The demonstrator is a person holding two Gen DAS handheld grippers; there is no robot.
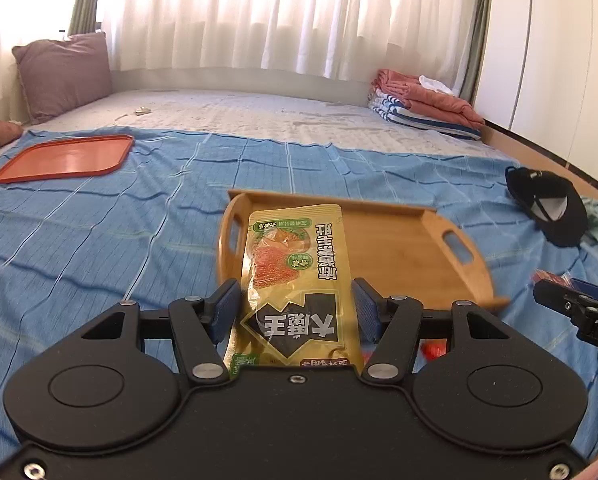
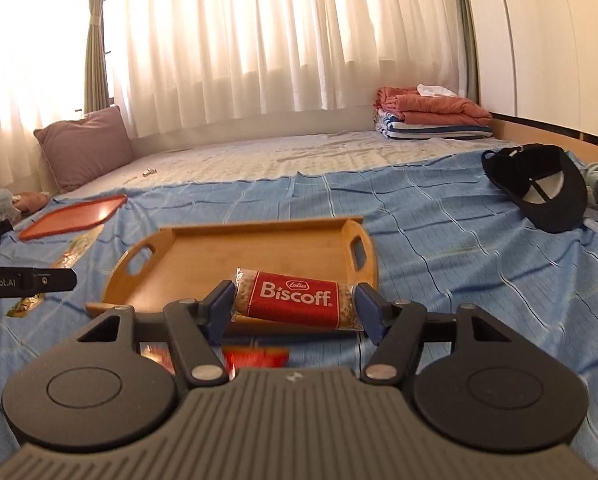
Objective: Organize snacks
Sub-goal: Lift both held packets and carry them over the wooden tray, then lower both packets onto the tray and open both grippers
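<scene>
Our left claw (image 1: 295, 304) holds a flat yellow-gold snack pouch with a black label and an orange food picture (image 1: 295, 276), its blue pads pressed to the pouch's two long edges, so the pouch stands lengthwise between them and is lifted clear of the bed. Beyond it lies the light bamboo serving tray with cut-out handles (image 1: 403, 248) on the blue striped bedspread (image 1: 99, 240); nothing rests on the part of the tray we can see. Our right claw (image 2: 295, 306) grips a red Lotus Biscoff biscuit pack with clear ends (image 2: 295, 300) crosswise, one pad at each end, and carries it just in front of the tray's near rim. Below this claw we see red wrappers (image 2: 255, 358) lying on the bedspread, blurred. Farther left an orange plastic tray (image 1: 67, 158) lies flat and well apart from the bamboo one. A black cap (image 2: 543, 188) sits to the right, a mauve cushion (image 1: 65, 74) leans at the window, and folded towels in coral and blue stripes (image 1: 423, 104) are stacked at the far corner.
</scene>
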